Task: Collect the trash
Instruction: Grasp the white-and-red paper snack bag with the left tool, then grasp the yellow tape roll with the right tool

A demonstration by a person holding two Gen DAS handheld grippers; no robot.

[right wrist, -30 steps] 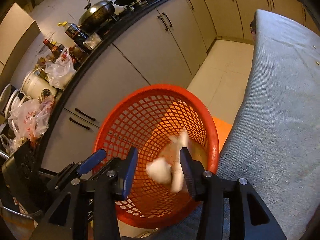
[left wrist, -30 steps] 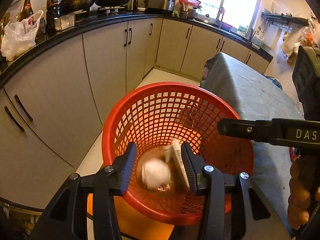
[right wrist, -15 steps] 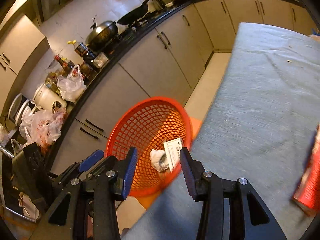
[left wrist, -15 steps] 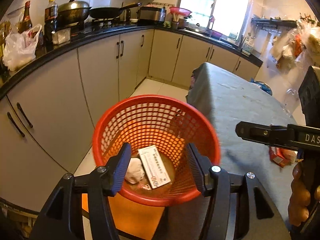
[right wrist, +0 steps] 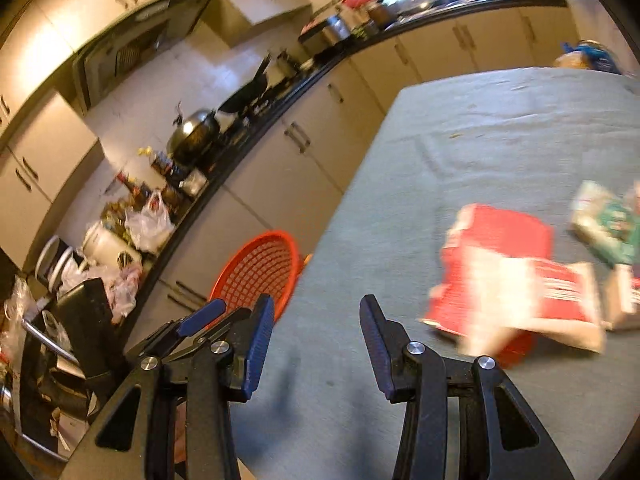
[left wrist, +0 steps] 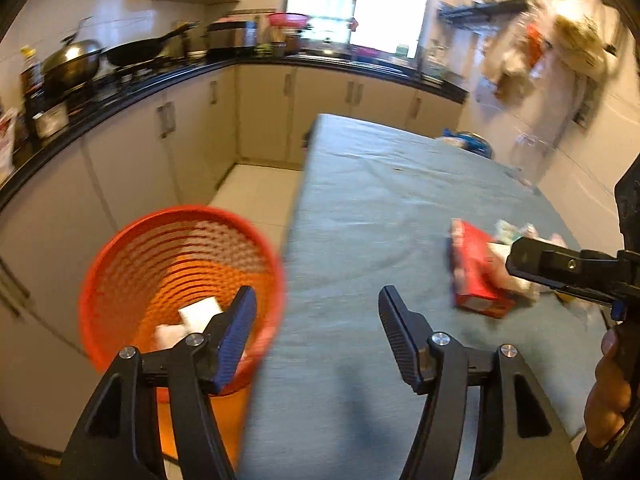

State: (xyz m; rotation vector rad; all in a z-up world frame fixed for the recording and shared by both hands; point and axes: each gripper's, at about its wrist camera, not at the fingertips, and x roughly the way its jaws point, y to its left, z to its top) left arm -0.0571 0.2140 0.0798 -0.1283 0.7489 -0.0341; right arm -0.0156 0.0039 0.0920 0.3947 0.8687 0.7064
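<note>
Left gripper [left wrist: 316, 312] spread, jaws just been opening, nothing between them; below its left finger orange mesh basket [left wrist: 132, 248] on floor beside desk [left wrist: 360, 208], white scraps [left wrist: 192, 316] inside; right gripper [right wrist: 316, 328] spread, empty, over desk; red carton [right wrist: 504, 272] lying flat near green-white packet [right wrist: 608, 224].

An orange-red mesh basket [left wrist: 120, 248] stood on the floor against the table's edge, with white paper scraps [left wrist: 198, 312] lying in its bottom. A flattened red and white carton [right wrist: 508, 276] lay on the grey tablecloth [left wrist: 360, 208], beside a green and white wrapper [right wrist: 608, 224].
</note>
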